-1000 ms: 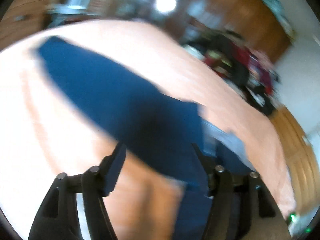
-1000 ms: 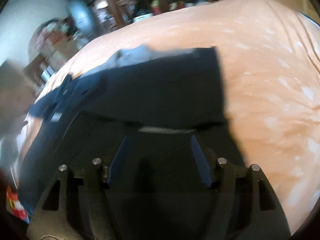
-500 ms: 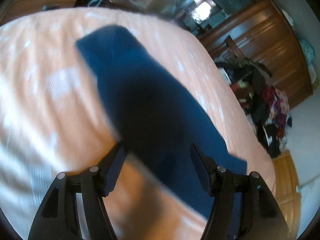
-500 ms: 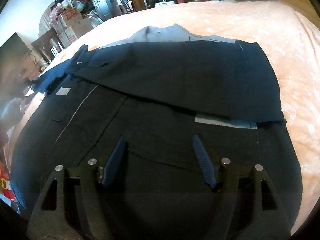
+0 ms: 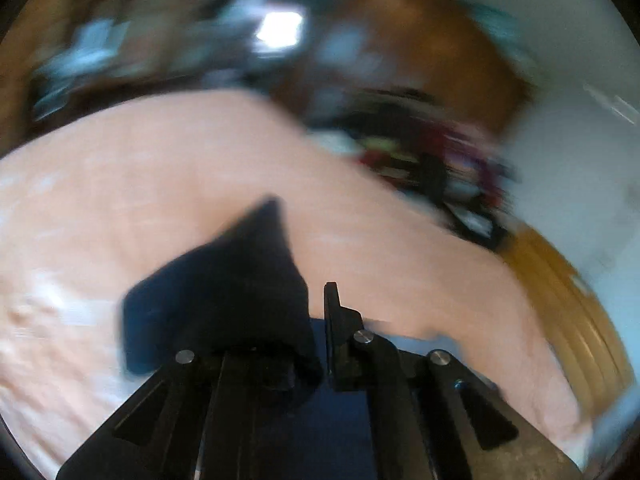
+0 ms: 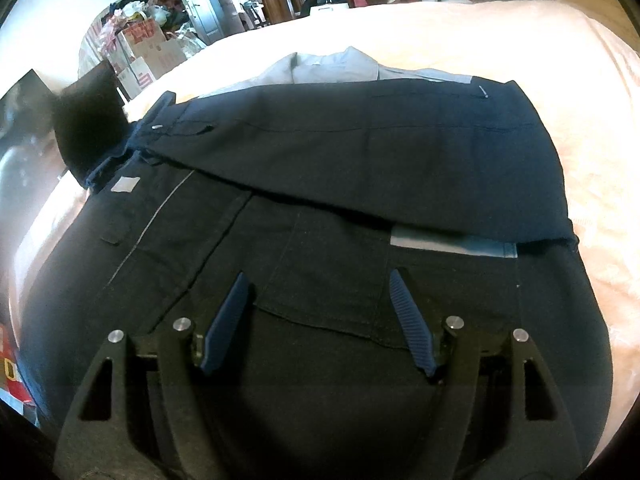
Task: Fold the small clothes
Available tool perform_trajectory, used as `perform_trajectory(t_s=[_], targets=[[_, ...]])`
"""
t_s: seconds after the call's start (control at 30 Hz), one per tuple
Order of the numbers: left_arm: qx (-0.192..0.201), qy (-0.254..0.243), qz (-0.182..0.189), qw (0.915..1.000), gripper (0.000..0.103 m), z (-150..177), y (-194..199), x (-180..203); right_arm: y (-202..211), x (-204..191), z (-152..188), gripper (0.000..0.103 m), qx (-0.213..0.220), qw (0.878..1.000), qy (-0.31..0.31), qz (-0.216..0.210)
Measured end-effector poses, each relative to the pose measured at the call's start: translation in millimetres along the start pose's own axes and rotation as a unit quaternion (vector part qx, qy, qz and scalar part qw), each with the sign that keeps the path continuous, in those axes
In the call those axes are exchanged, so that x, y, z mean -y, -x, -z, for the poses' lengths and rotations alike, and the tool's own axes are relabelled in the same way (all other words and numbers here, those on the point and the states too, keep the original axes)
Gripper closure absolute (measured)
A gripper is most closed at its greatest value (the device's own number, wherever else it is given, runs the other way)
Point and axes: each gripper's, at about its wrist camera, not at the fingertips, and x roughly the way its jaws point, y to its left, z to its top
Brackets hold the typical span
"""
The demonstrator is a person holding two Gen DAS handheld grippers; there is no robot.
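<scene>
Since half a second earlier your left gripper (image 5: 316, 320) had closed its spread jaws on a bunched fold of the navy garment (image 5: 224, 296) above the peach bed (image 5: 120, 184), while your right gripper (image 6: 318, 288) hovered wide apart just over the folded dark trousers (image 6: 360, 152).
</scene>
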Motion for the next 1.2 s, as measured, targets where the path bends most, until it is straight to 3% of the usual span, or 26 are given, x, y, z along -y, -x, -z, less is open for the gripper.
perform_trajectory(t_s=[0.03,0.1,0.13,0.2,0.27,0.43,0.53,0.57,0.67,0.77,0.87,1.0,1.07,1.1,1.13,1.2], targets=[[-0.021,-0.033,0.043,0.9983,0.076,16,-13,39,0,0,0,0.031,0.000,1.000,-0.001,-0.002],[-0.066,-0.073,0.079,0.9920,0.007,57,-37,90,2,1,-1,0.031,-0.002,1.000,-0.006,-0.005],[-0.098,-0.088,0.087,0.9875,0.003,80,-46,103,4,1,-3,0.031,-0.005,1.000,-0.010,-0.005],[-0.152,-0.089,0.081,0.9810,0.015,115,-61,107,13,1,-6,0.031,-0.006,1.000,-0.020,-0.016],[-0.175,-0.041,0.067,0.9814,0.019,143,-60,86,22,1,-10,0.031,0.000,0.999,-0.033,-0.034],[-0.124,0.055,0.025,0.9904,0.018,167,-19,21,31,-15,-48,0.030,0.028,0.994,-0.045,-0.097],[-0.097,0.146,0.035,0.9839,0.023,176,-23,-18,3,-23,-82,0.031,0.019,0.982,-0.087,-0.164],[-0.089,0.155,0.038,0.9831,0.026,177,-22,-22,-7,-26,-90,0.031,0.012,0.979,-0.096,-0.178],[-0.086,0.143,0.036,0.9853,0.026,183,-26,-14,-59,-33,-114,0.033,-0.041,0.968,-0.116,-0.218],[-0.087,0.144,0.039,0.9850,0.026,183,-28,-18,-103,-31,-120,0.039,-0.096,0.964,-0.144,-0.200],[-0.083,0.153,0.049,0.9835,0.026,186,-26,-25,-115,-32,-124,0.040,-0.097,0.958,-0.159,-0.218],[-0.082,0.155,0.052,0.9832,0.026,185,-28,-22,-128,-36,-133,0.041,-0.096,0.961,-0.154,-0.209],[-0.081,0.155,0.053,0.9832,0.026,185,-27,-21,-134,-43,-138,0.057,-0.094,0.967,-0.139,-0.193],[-0.080,0.155,0.052,0.9833,0.026,184,-27,-21,-133,-46,-139,0.092,-0.095,0.969,-0.129,-0.187],[-0.081,0.154,0.052,0.9834,0.026,184,-27,-21,-131,-49,-141,0.103,-0.093,0.970,-0.122,-0.188],[-0.080,0.154,0.053,0.9834,0.026,185,-27,-21,-114,-52,-148,0.103,-0.068,0.970,-0.111,-0.205]])
